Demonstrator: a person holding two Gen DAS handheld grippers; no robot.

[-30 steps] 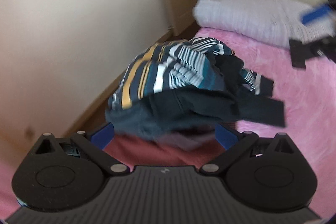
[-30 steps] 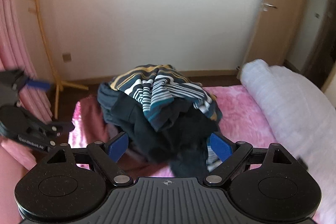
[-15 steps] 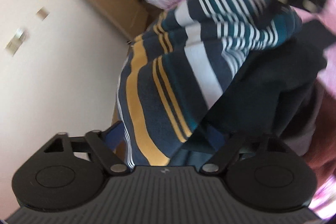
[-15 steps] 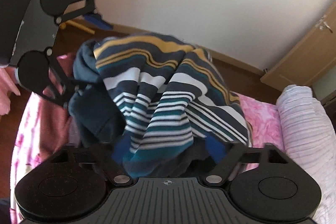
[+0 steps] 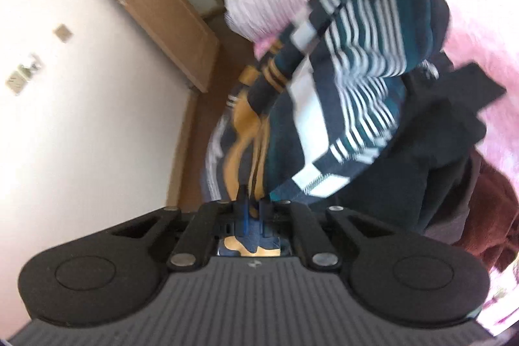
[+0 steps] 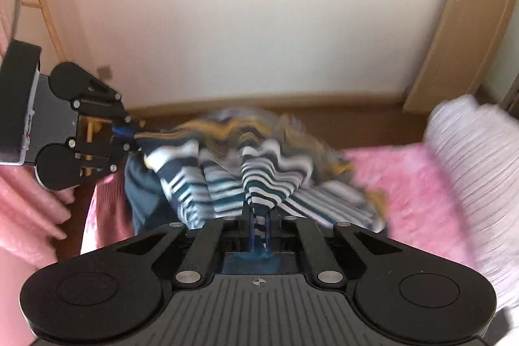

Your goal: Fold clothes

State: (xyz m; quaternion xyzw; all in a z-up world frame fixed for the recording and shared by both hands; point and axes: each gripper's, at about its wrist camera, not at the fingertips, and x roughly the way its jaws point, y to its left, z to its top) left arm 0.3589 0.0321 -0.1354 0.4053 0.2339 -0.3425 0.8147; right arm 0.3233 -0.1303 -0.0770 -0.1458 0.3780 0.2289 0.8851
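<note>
A striped shirt (image 5: 350, 93) in navy, white, teal and mustard lies on top of a pile of dark clothes (image 5: 431, 158) on the pink bed (image 5: 480, 31). My left gripper (image 5: 252, 203) is shut on a mustard-striped edge of that shirt, with cloth bunched between its blue pads. My right gripper (image 6: 258, 218) is shut on a fold with thin white and navy stripes. In the right wrist view the striped shirt (image 6: 246, 164) stretches between the two tools, and the left gripper (image 6: 128, 132) shows at the left, pinching the shirt's far edge.
A white ribbed pillow (image 6: 476, 171) lies on the bed at the right. A maroon garment (image 5: 486, 216) sits under the dark pile. Beyond the bed edge are a wooden floor (image 6: 356, 115), a white wall and a wooden door (image 6: 454, 21). A person's hand (image 6: 55, 216) shows at the left.
Both grippers moved in onto the clothes pile and closed, each now pinching the striped shirt. The left gripper also rolled. The shirt is pulled out between them.
</note>
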